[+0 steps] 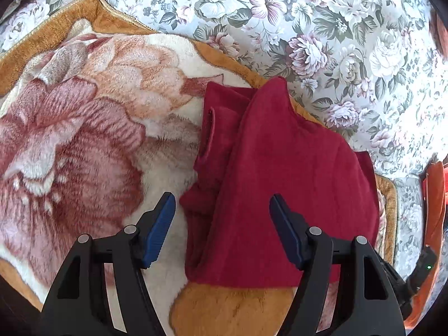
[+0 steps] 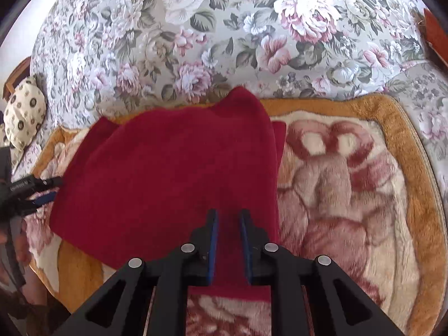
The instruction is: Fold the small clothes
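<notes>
A dark red fleece garment (image 1: 280,173) lies partly folded on a plush floral blanket (image 1: 84,140). In the left wrist view my left gripper (image 1: 221,198) is open wide, hovering over the garment's near left edge, holding nothing. In the right wrist view the garment (image 2: 168,173) spreads across the blanket (image 2: 350,196). My right gripper (image 2: 229,212) has its jaws close together with a narrow gap, over the garment's near right corner; the red cloth shows between the fingers. The left gripper (image 2: 47,189) shows at the garment's left edge in that view.
A floral sofa back (image 2: 224,28) rises behind the blanket. A cream patterned cushion (image 2: 25,112) lies at the far left. An orange object (image 1: 434,210) sits at the right edge of the left wrist view. The blanket has an orange-brown border (image 2: 406,140).
</notes>
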### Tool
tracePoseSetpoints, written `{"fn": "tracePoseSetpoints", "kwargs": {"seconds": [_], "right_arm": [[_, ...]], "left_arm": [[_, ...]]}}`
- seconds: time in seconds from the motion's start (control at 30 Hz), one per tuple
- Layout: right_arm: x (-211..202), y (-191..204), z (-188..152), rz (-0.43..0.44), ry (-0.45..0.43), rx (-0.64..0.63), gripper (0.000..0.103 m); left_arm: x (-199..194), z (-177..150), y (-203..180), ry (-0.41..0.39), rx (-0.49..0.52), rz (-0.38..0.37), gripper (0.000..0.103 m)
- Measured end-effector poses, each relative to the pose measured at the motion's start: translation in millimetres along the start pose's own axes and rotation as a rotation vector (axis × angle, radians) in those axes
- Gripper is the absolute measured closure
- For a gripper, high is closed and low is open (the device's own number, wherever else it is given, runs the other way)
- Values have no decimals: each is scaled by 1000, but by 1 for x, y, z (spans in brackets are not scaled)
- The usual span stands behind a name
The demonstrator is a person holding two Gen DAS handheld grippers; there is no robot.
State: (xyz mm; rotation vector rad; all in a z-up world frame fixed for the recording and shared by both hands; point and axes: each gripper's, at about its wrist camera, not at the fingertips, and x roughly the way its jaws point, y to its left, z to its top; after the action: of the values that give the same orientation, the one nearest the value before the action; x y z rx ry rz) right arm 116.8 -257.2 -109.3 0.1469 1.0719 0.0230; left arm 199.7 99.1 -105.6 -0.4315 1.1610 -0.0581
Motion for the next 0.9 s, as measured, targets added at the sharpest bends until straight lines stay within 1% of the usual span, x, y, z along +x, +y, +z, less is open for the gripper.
{"fn": "tracePoseSetpoints", "kwargs": {"seconds": [0.03,0.1,0.13,0.17,0.27,0.33,0.43,0.53,0.6,0.7,0.77,0.83,0.87,0.9], "right_arm": [[6,2,-7,-9,18,-22,87],[1,9,-17,-53,-13,-74,87],[-4,14,-18,-73,1,-85,87],[-9,17,-19,-74,12,-79,87],[-33,28,-21,11,-3,-57,86],[-47,39,-20,15,-27,-65,84],[-52,57,-11,42,-42,-78,83],[-48,76,6,69,-48,-93,83],[-39,93,24,94,-54,-113,83],[-16,118,59,161,-34,-131,83],[0,141,80,186,-29,-165,83],[17,165,101,253,-22,-194,82],[26,177,110,273,-17,-198,82],[34,188,118,283,-18,-196,76]], "left_arm": [[-6,-9,-2,0,3,0,33],[-18,-23,-10,-13,31,11,33],[-24,-30,-16,-27,55,27,33],[-30,-36,-19,-39,71,41,33],[-41,-53,-28,-75,103,67,33],[-43,-61,-31,-102,99,84,33],[-37,-65,-36,-128,98,116,33],[-25,-62,-39,-144,88,124,33],[-18,-58,-39,-151,80,131,33],[-9,-53,-35,-176,74,163,33],[-4,-51,-29,-188,55,167,33],[-5,-50,-19,-207,17,161,33],[-8,-51,-14,-228,-2,154,33],[-12,-51,-8,-252,-22,153,33]]}}
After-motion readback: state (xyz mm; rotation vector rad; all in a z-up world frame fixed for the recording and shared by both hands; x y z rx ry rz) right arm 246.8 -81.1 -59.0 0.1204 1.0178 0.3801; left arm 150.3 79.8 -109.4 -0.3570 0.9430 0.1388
